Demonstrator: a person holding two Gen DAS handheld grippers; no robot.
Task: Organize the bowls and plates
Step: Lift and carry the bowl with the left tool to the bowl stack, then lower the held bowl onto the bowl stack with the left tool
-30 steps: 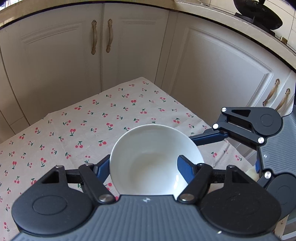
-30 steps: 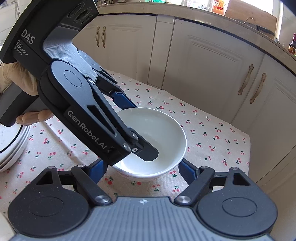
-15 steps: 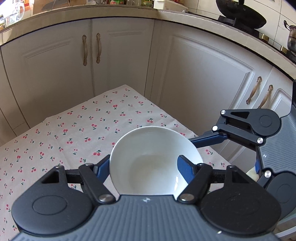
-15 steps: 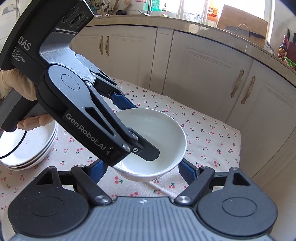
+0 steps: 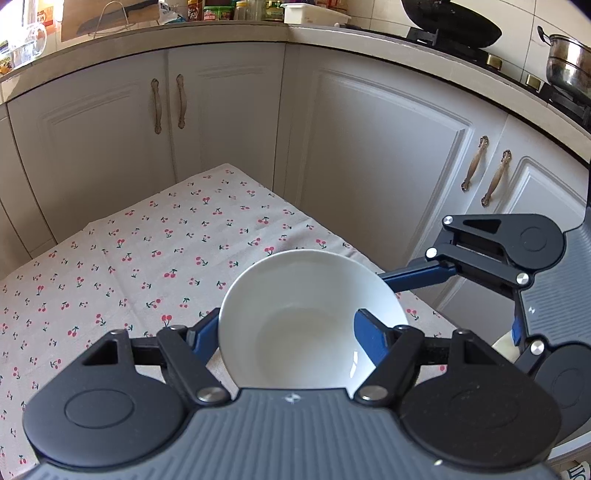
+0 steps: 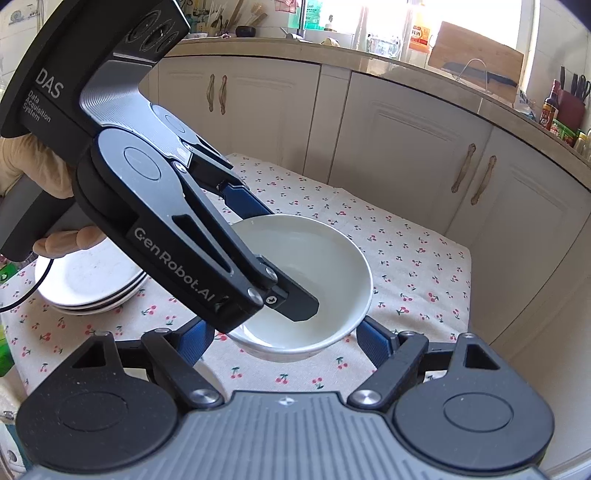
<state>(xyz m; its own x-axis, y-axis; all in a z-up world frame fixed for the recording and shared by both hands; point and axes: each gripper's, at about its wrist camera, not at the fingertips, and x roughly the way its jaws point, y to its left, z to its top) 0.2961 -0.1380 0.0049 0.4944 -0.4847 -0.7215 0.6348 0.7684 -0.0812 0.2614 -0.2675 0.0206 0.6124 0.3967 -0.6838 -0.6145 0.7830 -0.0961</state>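
A: What surrounds the scene?

B: A kitchen corner of pale cabinets (image 5: 369, 155) with curved brass handles, under a stone countertop (image 5: 221, 31) that carries jars, a cutting board and, toward the right, a black wok (image 5: 452, 18) and a steel pot (image 5: 569, 62).

A: And in front of the cabinets?

B: A table under a cherry-print tablecloth (image 5: 122, 266), its far corner pointing at the cabinet corner.

A: Where is the bowl relative to that cloth?

B: The white bowl (image 5: 310, 325) is above the cloth near its right edge, tilted, its inside empty. In the right wrist view its base shows clear of the fabric (image 6: 303, 284).

A: What holds it?

B: The left gripper (image 5: 291, 332). One blue finger lies against the outside of the wall, and the other sits inside the rim, so the jaws are clamped on the bowl's wall. In the right wrist view a person's hand (image 6: 40, 192) grips its handle.

A: The right gripper?

B: The right gripper (image 6: 284, 343) has its jaws standing apart, one blue finger on each side of the bowl. Whether they touch it cannot be told.

A: Anything else on the cloth?

B: A stack of white plates (image 6: 88, 280), to the left of the bowl, partly behind the left gripper's body.
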